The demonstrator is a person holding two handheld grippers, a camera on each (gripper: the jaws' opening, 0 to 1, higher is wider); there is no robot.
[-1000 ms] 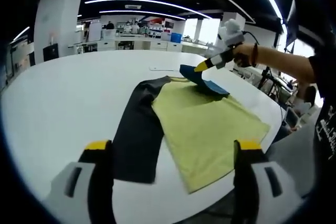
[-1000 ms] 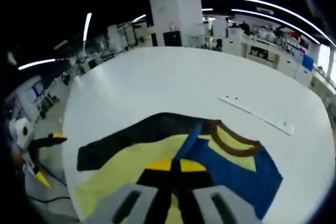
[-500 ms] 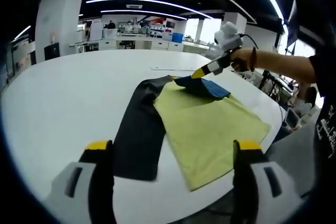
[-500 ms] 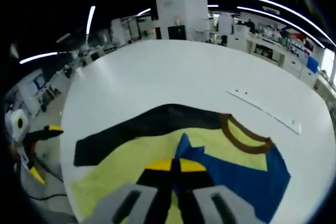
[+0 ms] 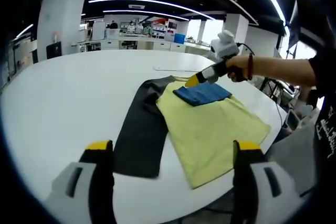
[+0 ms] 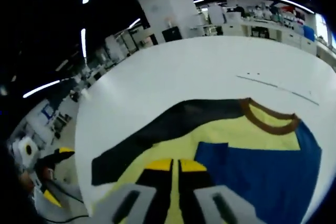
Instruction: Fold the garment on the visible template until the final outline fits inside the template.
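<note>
A yellow T-shirt [image 5: 210, 124] with a brown collar [image 6: 268, 119] lies on the white table, partly over the black template [image 5: 139, 129]. Its blue sleeve [image 5: 202, 93] is folded flat onto the shirt's chest. My right gripper [image 5: 191, 81], held by a hand, hovers at the sleeve's far left corner. In the right gripper view its jaws [image 6: 175, 165] stand together over yellow cloth, the blue sleeve [image 6: 257, 171] just to their right, and I see no cloth between them. My left gripper [image 5: 172, 146] stays open near the table's front edge, off the garment, and appears far left [image 6: 58, 174].
A thin pale strip [image 5: 170, 69] lies on the table beyond the collar. The person's forearm [image 5: 278, 69] reaches in from the right. The round table's edge [image 5: 31, 171] curves close to my left gripper. An office with a white pillar [image 6: 168, 6] is behind.
The right gripper lowered the lifted blue sleeve, which now lies flat on the shirt. The gripper drew back toward the sleeve's corner. My left gripper stayed put.
</note>
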